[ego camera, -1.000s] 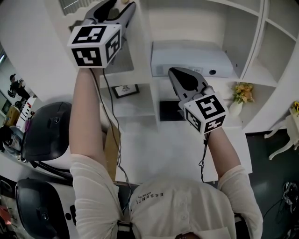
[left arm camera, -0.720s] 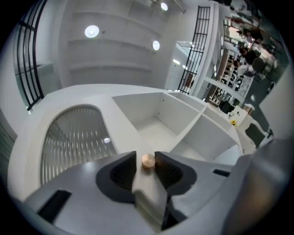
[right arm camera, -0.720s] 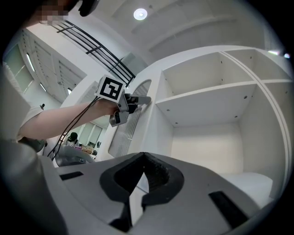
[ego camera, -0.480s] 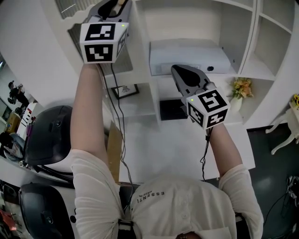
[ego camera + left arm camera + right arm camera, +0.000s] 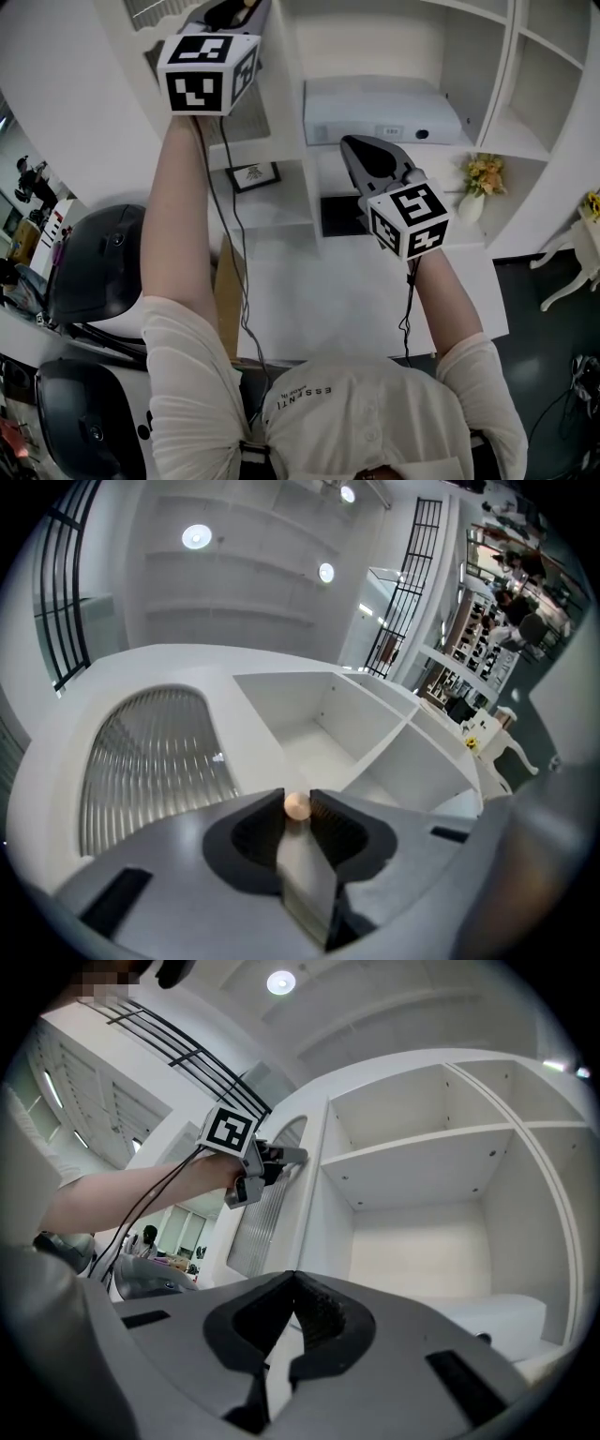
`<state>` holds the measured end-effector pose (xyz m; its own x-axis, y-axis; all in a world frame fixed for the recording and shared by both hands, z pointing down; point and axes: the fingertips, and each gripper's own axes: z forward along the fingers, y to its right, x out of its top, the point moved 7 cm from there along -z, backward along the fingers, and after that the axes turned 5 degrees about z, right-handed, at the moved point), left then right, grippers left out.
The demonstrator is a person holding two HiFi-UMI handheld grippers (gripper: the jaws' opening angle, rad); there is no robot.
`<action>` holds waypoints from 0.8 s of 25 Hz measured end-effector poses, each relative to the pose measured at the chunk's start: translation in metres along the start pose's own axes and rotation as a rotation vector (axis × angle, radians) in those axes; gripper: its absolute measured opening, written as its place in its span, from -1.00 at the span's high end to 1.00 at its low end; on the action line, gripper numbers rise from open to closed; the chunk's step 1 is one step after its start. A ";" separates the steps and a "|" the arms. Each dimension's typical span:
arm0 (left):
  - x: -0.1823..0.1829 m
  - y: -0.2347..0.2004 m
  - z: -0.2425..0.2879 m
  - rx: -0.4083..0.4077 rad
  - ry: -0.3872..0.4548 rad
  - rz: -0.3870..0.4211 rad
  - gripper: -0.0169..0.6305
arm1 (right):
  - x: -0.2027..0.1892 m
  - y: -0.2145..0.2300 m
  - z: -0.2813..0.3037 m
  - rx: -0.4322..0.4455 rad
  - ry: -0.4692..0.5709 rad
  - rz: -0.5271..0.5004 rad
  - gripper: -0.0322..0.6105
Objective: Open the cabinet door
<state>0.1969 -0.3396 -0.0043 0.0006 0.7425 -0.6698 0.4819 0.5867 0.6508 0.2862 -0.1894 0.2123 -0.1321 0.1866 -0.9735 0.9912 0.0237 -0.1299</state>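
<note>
The cabinet door [image 5: 150, 761] is an arched panel of ribbed glass in a white frame, also seen in the right gripper view [image 5: 267, 1218]. A small round wooden knob [image 5: 296, 807] sits on its edge. My left gripper [image 5: 297, 797] is raised to that edge [image 5: 225, 11]. Its jaws have just been closing, and both tips now press on the knob. My right gripper [image 5: 345, 142] hangs lower in front of the open shelves, its jaws shut [image 5: 293, 1279] with nothing between them.
White open shelves [image 5: 487, 84] fill the wall to the right of the door. A white box-shaped device [image 5: 384, 112], a small picture frame [image 5: 251, 175] and a vase of flowers [image 5: 483, 183] stand there. Below lie a white desk [image 5: 319, 291] and black chairs [image 5: 94, 262].
My left gripper stays up at the door's edge and its marker cube has shifted only slightly. The right gripper hovers in nearly the same spot.
</note>
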 end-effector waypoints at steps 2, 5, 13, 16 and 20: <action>0.004 -0.001 -0.007 -0.017 0.010 -0.028 0.68 | -0.001 -0.007 0.002 0.011 -0.006 -0.006 0.86; 0.010 -0.002 -0.022 -0.037 0.029 -0.071 0.68 | -0.001 -0.015 0.003 0.035 -0.003 -0.010 0.86; 0.033 -0.012 -0.070 -0.112 0.025 -0.192 0.68 | -0.003 -0.036 0.002 0.065 -0.013 -0.010 0.86; 0.039 -0.016 -0.086 -0.130 0.039 -0.234 0.69 | 0.000 -0.040 -0.001 0.063 -0.011 -0.005 0.86; 0.041 -0.019 -0.104 -0.137 0.059 -0.273 0.72 | 0.005 -0.048 -0.004 0.073 -0.004 -0.007 0.86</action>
<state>0.0965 -0.2865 -0.0074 -0.1656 0.5669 -0.8070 0.3343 0.8021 0.4948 0.2382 -0.1853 0.2143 -0.1394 0.1825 -0.9733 0.9876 -0.0463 -0.1501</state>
